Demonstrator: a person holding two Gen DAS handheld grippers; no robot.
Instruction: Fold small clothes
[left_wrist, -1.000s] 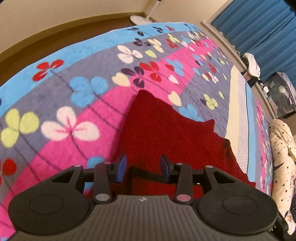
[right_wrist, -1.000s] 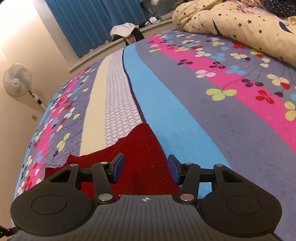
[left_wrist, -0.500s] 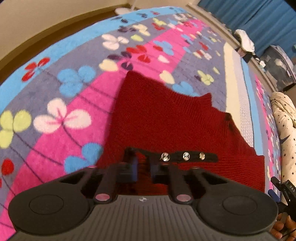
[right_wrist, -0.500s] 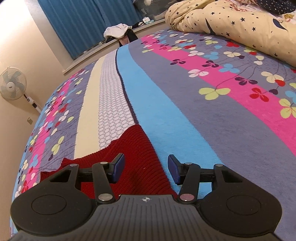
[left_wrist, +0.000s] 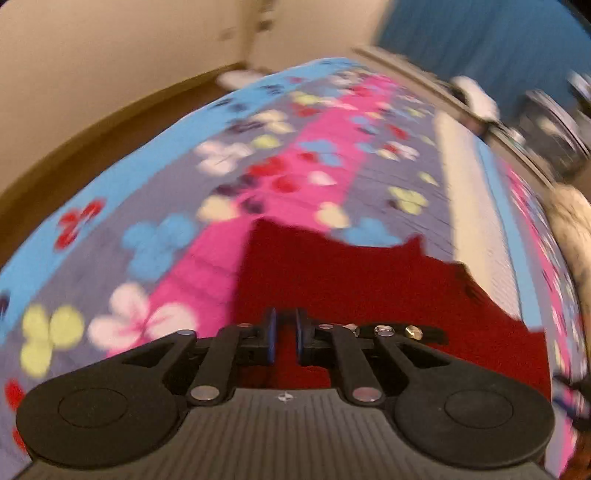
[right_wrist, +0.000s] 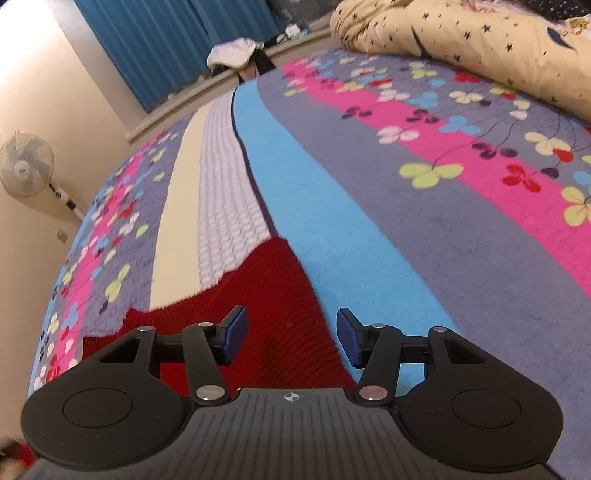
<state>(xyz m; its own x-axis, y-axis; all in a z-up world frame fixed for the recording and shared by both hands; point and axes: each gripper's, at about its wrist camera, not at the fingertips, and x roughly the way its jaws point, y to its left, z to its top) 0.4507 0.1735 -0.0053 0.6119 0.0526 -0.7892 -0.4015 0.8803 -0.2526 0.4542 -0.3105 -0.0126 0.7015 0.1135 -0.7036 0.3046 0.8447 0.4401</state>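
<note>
A red knit garment lies spread flat on a flower-patterned blanket that covers the bed. In the left wrist view, which is blurred, the garment fills the middle and runs toward 4 o'clock, its far corner at 12 o'clock from the fingers. A black strap with metal studs sits on the garment's near edge, just at 3 o'clock of the fingertips.

The left gripper has its jaws drawn almost together, only a narrow slot between the blue pads. They have just been closing. Red knit shows in that slot, and the pads appear to pinch the garment's near edge, though the blur keeps this from being certain.

In the right wrist view the garment lies at 11 o'clock to 12 o'clock, one corner reaching the blue stripe of the blanket. The right gripper stands about half open, its jaws having just widened slightly. The garment's edge lies under the gap, the pads clear of it.

No container is in clear view.
</note>
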